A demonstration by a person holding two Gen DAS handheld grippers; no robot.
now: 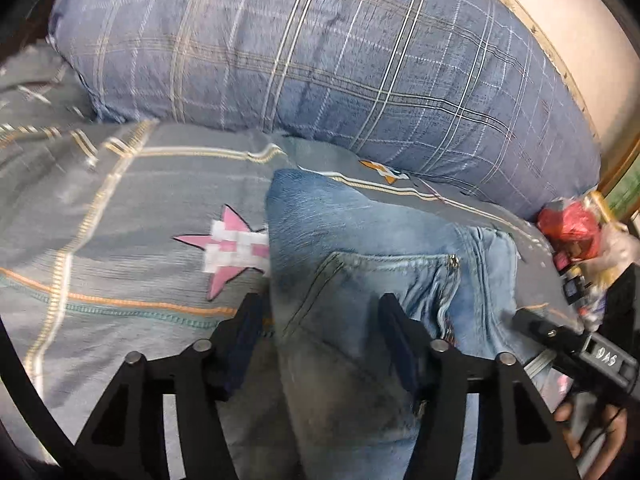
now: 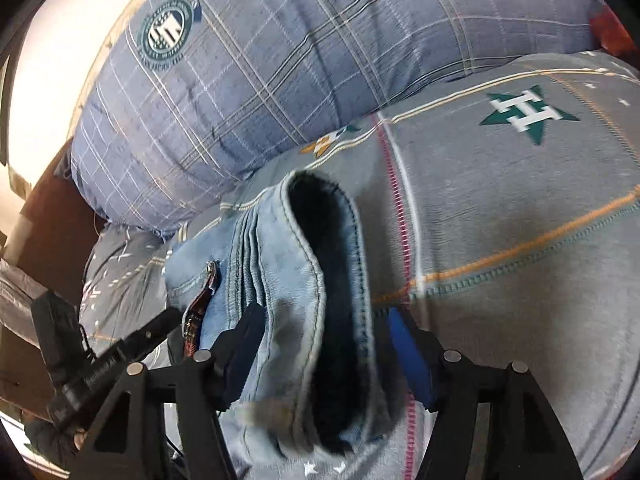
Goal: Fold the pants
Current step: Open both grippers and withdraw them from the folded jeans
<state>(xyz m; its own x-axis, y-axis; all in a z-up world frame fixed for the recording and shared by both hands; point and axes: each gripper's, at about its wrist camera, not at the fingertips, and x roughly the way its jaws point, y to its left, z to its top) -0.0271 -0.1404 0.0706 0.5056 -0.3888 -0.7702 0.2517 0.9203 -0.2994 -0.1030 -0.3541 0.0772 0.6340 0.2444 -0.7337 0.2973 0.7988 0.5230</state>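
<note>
In the left wrist view, a grey bedspread (image 1: 120, 208) with a pink star (image 1: 230, 250) fills the left side. The left tool (image 1: 320, 312) sits low in the middle, its fingers spread wide; the left finger (image 1: 250, 320) lies over the bedspread just beside the edge of the jeans (image 1: 360, 240), the right finger (image 1: 394, 328) over the denim near a back pocket (image 1: 384, 280). Denim lies between the fingers, but they do not pinch it. Behind the jeans a blue plaid pillow (image 1: 320, 64) leans against the headboard. To the right, the right tool (image 1: 560, 340) shows in part beside the jeans; whether it is closed cannot be told from here. Past it, at the bed's edge, lies a red bag (image 1: 568, 228).

In the right wrist view, the left tool (image 2: 120, 344) shows dark at the lower left, next to the jeans (image 2: 288, 280). The pillow (image 2: 280, 60) takes up the upper left and middle. The right tool (image 2: 320, 328) is spread wide, its fingers either side of a folded bundle of denim with a dark open hem facing up; neither finger squeezes it. On the right the bedspread (image 2: 500, 208) carries a green star (image 2: 528, 114). The jeans lie on the bed in front of the pillow.
</note>
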